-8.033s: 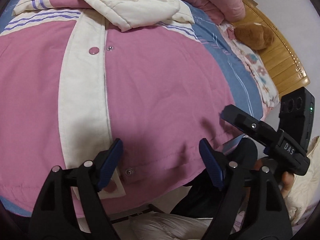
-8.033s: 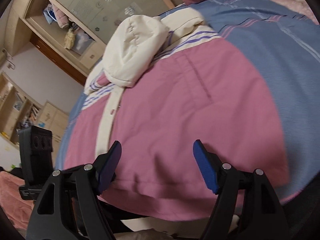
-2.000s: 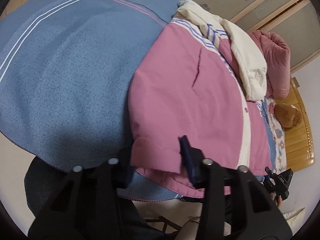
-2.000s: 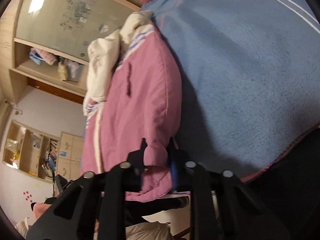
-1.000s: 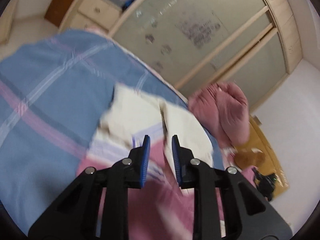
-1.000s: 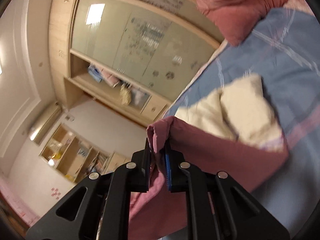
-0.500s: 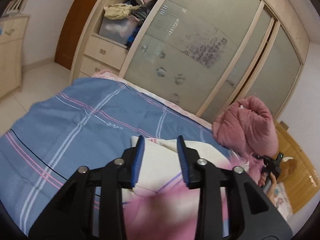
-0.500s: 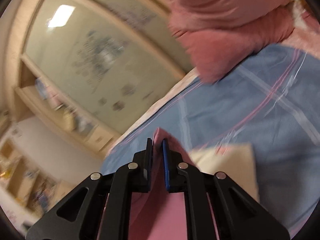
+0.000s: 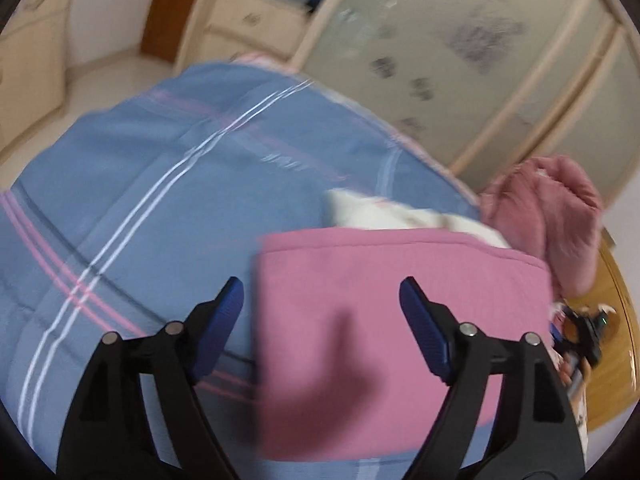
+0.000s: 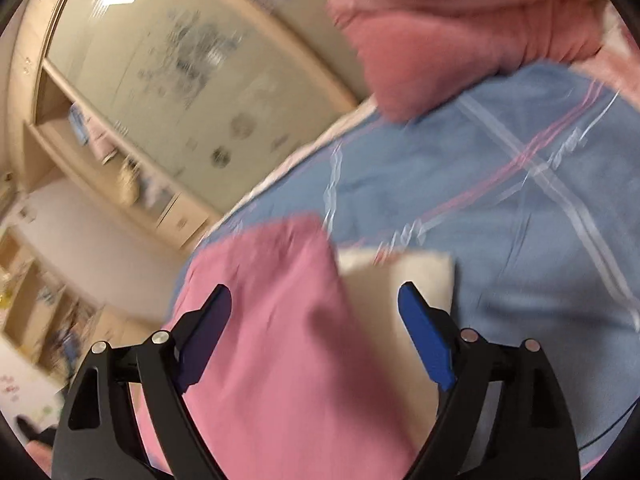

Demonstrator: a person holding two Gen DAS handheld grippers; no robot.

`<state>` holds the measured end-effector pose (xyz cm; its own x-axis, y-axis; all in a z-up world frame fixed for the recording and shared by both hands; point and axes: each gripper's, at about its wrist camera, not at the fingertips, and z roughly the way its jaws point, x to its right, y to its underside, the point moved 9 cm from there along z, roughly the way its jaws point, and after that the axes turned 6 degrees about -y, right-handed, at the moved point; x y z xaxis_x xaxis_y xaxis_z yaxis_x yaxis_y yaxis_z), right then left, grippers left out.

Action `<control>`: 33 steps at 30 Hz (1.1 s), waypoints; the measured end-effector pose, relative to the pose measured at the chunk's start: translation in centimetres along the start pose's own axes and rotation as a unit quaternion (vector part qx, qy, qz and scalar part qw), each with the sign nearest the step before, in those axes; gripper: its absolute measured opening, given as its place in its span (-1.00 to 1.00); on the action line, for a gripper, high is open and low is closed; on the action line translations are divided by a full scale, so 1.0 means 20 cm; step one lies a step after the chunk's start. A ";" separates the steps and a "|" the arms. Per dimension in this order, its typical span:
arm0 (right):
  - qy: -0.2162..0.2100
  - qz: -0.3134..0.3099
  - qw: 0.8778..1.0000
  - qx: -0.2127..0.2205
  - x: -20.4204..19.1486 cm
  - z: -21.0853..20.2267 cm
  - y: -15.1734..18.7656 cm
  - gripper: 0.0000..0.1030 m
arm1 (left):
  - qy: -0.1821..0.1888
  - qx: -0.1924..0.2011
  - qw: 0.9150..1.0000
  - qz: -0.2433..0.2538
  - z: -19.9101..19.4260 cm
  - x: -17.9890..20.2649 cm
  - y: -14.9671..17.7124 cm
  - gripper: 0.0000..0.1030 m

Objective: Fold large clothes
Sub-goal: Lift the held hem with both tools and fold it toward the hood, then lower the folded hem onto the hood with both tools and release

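The pink jacket [image 9: 380,320] lies folded over on the blue bedspread [image 9: 140,184], its cream hood [image 9: 400,212] showing past the far fold edge. My left gripper [image 9: 320,312] is open and empty above the jacket's left part. In the right wrist view the jacket [image 10: 280,340] lies under my right gripper [image 10: 316,316], which is open and empty, with a cream part [image 10: 396,276] at its right. The right gripper also shows small at the far right of the left wrist view [image 9: 588,328]. Both views are motion-blurred.
A pink quilt [image 9: 560,216] is bundled at the head of the bed, also in the right wrist view [image 10: 460,28]. A wardrobe with frosted sliding doors [image 9: 460,52] stands behind the bed. A wooden headboard [image 9: 616,320] is at the right.
Both grippers carried the jacket's hem up and over toward the hood, then opened and let go. The jacket now lies folded in half.
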<state>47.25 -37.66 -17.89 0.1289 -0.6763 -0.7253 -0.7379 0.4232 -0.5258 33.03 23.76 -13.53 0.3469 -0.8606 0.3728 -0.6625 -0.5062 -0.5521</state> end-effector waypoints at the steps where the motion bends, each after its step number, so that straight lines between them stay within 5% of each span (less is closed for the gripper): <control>1: 0.006 -0.005 1.000 -0.012 0.01 0.01 0.02 0.66 | -0.007 -0.026 1.000 -0.010 0.07 -0.07 0.00 0.60; 4: 0.011 -0.016 0.999 -0.037 0.00 0.06 0.05 0.66 | 0.025 -0.100 0.994 -0.025 0.23 -0.11 0.06 0.61; 7: -0.018 -0.003 0.997 -0.077 -0.04 0.16 0.10 0.66 | 0.084 -0.129 0.987 -0.043 0.32 -0.06 0.08 0.60; 9: 0.000 -0.016 0.995 -0.102 -0.06 0.23 0.12 0.66 | 0.119 -0.128 0.983 -0.056 0.35 -0.02 0.06 0.09; 10: 0.002 -0.021 0.993 -0.117 -0.07 0.27 0.14 0.66 | 0.129 -0.131 0.981 -0.060 0.36 0.00 0.06 -0.38; 11: -0.005 -0.023 0.991 -0.133 -0.09 0.30 0.16 0.66 | 0.135 -0.134 0.980 -0.058 0.36 0.02 0.06 -0.64; 13: -0.013 -0.023 0.990 -0.140 -0.10 0.31 0.16 0.66 | 0.132 -0.124 0.983 -0.040 0.35 0.05 0.05 -0.78; 14: -0.015 -0.025 0.990 -0.139 -0.11 0.31 0.16 0.64 | 0.128 -0.117 0.984 -0.030 0.34 0.07 0.04 -0.81; 15: -0.017 -0.030 0.990 -0.135 -0.11 0.31 0.16 0.35 | 0.127 -0.111 0.985 -0.025 0.33 0.08 0.02 -0.83; 16: -0.023 -0.032 0.991 -0.130 -0.12 0.30 0.16 -0.15 | 0.133 -0.102 0.986 -0.023 0.29 0.09 0.00 -0.84; 18: -0.050 -0.028 0.990 -0.126 -0.14 0.30 0.16 -0.66 | 0.163 -0.073 0.983 -0.027 0.23 0.13 -0.09 -0.85; 19: -0.059 -0.040 0.991 -0.116 -0.16 0.28 0.15 -0.75 | 0.176 -0.064 0.982 -0.029 0.22 0.16 -0.12 -0.85; 26: -0.082 -0.043 0.996 -0.007 -0.24 0.08 -0.06 -0.83 | 0.163 -0.028 0.986 -0.001 0.28 0.43 -0.36 -0.86; 30: -0.039 -0.037 0.997 0.046 -0.20 0.04 -0.20 -0.83 | 0.141 0.003 0.990 0.003 0.37 0.59 -0.56 -0.86; 33: -0.005 -0.011 0.998 0.061 -0.07 0.07 -0.22 -0.83 | 0.098 -0.015 0.995 0.006 0.55 0.62 -0.55 -0.86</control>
<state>51.22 -37.79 -15.25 0.1504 -0.6806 -0.7170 -0.6485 0.4795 -0.5912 51.93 18.11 -11.02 0.2051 -0.8379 0.5059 -0.6867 -0.4915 -0.5356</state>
